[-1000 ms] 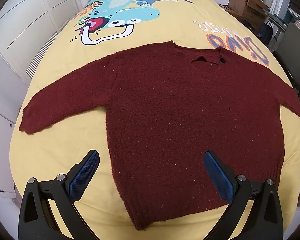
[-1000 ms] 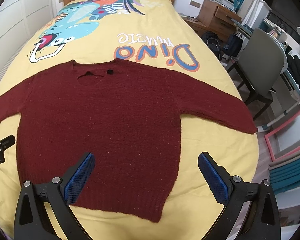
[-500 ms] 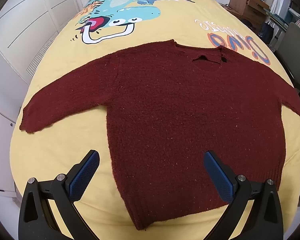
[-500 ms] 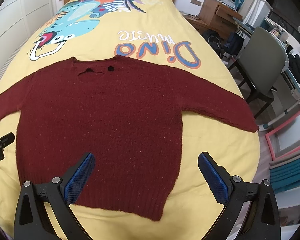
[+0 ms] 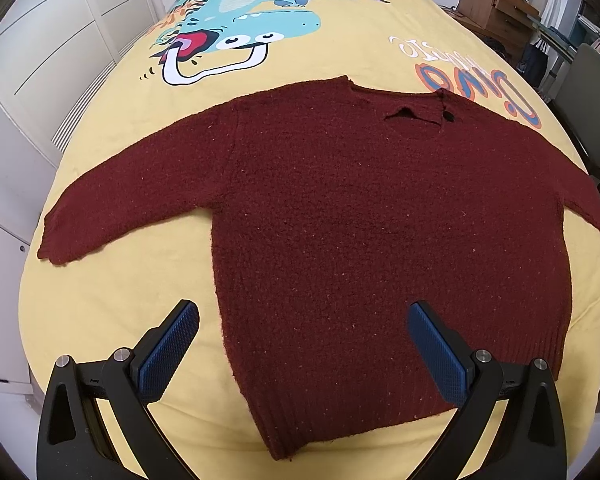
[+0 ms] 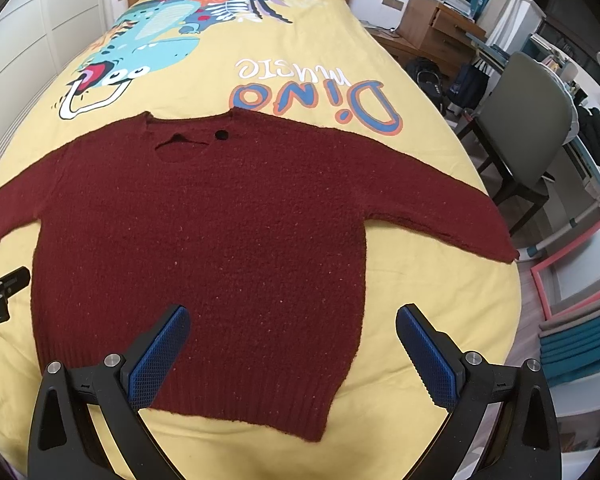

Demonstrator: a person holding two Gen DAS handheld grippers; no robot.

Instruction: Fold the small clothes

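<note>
**Sweater flat, no fold begun**

The sweater (image 5: 380, 240) was found spread flat on the bed (image 5: 100, 320), sleeves out. Both the left gripper (image 5: 304, 344) and right gripper (image 6: 292, 346) were held above the hem, jaws wide apart, nothing gripped. A sleeve cuff should be pinched cleanly and carried across the body. Against the earlier frames, only slight camera drift was noted.

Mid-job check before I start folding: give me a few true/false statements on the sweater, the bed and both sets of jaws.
1. The maroon sweater lies flat with both sleeves spread out. True.
2. The left gripper is clamped on the hem. False: its jaws stand open, holding nothing.
3. The right gripper is open. True.
4. The sweater is already folded in half. False: it is fully unfolded.
5. The bedspread is yellow with a dinosaur print. True.
</note>
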